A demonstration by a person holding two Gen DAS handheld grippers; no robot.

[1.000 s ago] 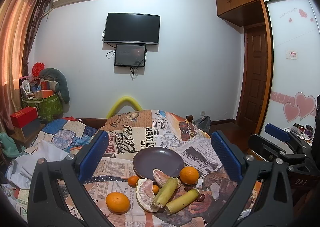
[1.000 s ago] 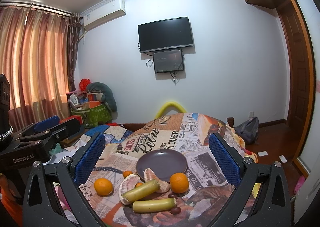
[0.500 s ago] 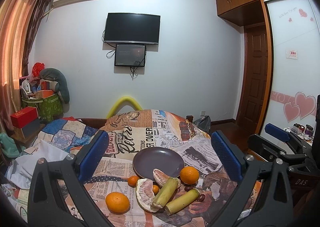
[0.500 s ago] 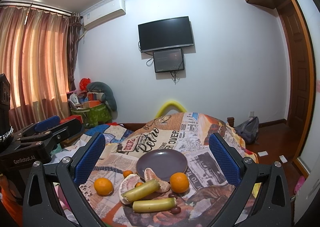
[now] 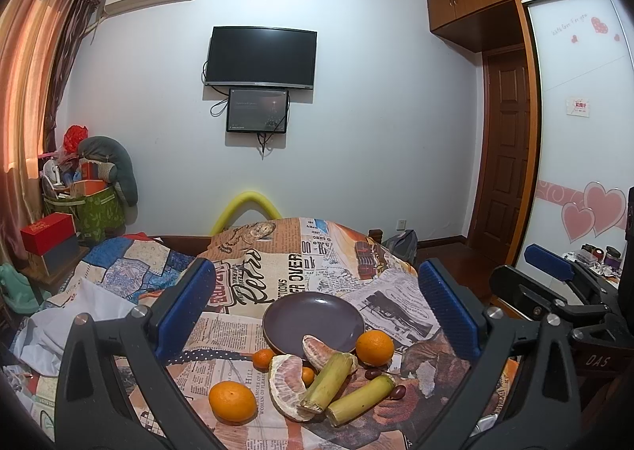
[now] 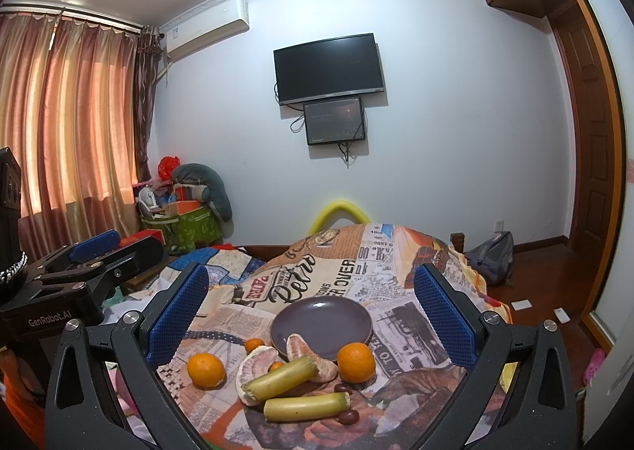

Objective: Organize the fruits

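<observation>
The purple plate sits empty on the newspaper-print tablecloth, with all the fruit crowded at its near edge. One pomelo piece rests against the plate's near rim; a larger pomelo piece lies just in front of it. Two sugarcane stubs lie across the pomelo, so they stand in the way of it. One orange sits right of the plate's near rim, another orange well to the left and nearer, and a small tangerine at the plate's left rim. Dark dates lie by the nearer cane.

The left gripper and right gripper both hover spread wide and empty, framing the plate.

Nothing has shifted since the earlier frames.

The right view alone shows the curtains fully; the left view alone shows the heart-patterned wardrobe door.
</observation>
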